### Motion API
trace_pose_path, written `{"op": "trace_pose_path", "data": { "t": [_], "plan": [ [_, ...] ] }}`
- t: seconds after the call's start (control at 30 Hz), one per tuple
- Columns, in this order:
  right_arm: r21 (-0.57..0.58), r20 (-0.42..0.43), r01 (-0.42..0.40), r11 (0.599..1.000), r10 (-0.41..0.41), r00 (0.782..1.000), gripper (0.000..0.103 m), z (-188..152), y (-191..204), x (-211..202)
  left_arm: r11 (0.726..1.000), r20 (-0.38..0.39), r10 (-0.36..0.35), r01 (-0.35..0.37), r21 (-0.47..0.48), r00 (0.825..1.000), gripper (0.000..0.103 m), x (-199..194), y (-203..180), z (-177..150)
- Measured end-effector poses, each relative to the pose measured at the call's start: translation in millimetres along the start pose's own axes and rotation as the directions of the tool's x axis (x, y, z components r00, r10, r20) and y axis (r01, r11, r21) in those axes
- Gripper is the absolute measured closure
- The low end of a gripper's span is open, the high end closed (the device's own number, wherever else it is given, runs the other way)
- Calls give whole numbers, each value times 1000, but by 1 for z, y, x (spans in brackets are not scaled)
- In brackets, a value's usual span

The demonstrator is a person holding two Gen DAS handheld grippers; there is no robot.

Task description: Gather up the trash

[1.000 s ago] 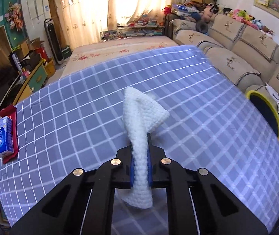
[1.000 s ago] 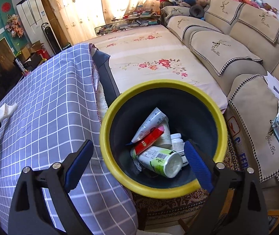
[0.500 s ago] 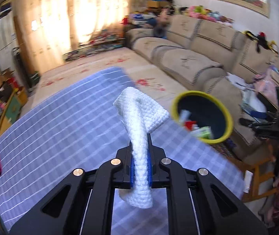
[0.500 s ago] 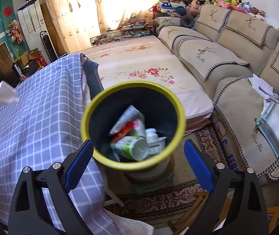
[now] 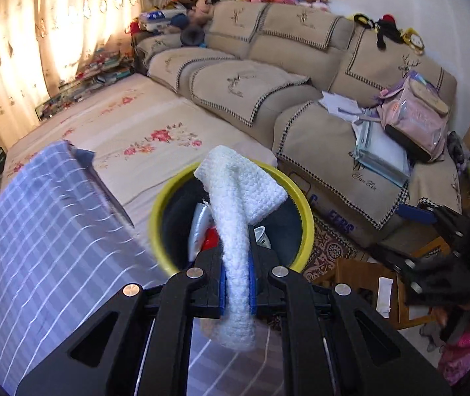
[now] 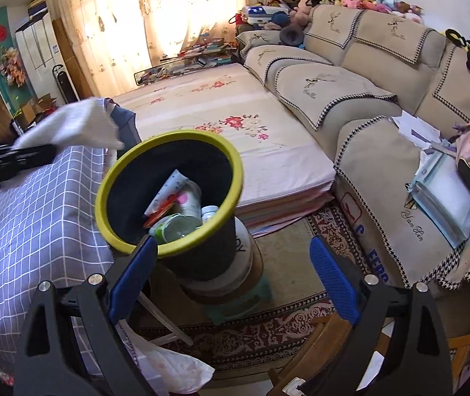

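Clamping a white knitted cloth [image 5: 235, 231] between blue pads, the left tongs [image 5: 236, 283] hold it above the yellow-rimmed bin [image 5: 304, 204] beside the checked worktop [image 5: 37, 247]. The right tongs [image 6: 231, 280] gape wide, grasping nothing, near that bin's rim.

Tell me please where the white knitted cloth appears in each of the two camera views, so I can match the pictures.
Left wrist view: the white knitted cloth stands in the lower centre, clamped in the left gripper, in front of the bin's opening.
Right wrist view: the same cloth is at the left edge, over the checked tablecloth.
Shared landmark: the yellow-rimmed bin.
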State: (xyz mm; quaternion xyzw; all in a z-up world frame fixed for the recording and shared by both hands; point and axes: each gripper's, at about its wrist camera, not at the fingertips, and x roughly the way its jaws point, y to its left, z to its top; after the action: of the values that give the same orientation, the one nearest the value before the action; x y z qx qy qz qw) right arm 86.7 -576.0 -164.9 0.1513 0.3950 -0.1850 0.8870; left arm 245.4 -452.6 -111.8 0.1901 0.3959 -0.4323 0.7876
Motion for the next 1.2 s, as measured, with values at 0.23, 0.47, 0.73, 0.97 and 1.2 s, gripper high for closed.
{"op": "trace_pose_path", "data": {
  "t": [0.23, 0.47, 0.73, 0.97, 1.2],
  "plan": [
    [-1, -11, -4, 1000, 4, 1000, 14, 0, -5, 3, 1000, -86, -16, 14, -19, 996, 92, 79, 4, 20],
    [-19, -23, -10, 1000, 10, 1000, 14, 1, 4, 8, 999, -105, 26, -28, -17, 994, 89, 117, 5, 19],
    [-36, -21, -7, 999, 6, 1000, 14, 3, 11, 3, 997, -114, 53, -59, -48, 992, 30, 137, 9, 15],
    [-52, 9, -2, 999, 3, 1000, 13, 4, 16, -16, 992, -53, 61, -66, -105, 997, 23, 89, 16, 5],
    [-108, 49, -65, 992, 71, 996, 12, 1, 42, -36, 955, 161, 260, -228, -192, 952, 5, -59, 33, -49]
  ]
}}
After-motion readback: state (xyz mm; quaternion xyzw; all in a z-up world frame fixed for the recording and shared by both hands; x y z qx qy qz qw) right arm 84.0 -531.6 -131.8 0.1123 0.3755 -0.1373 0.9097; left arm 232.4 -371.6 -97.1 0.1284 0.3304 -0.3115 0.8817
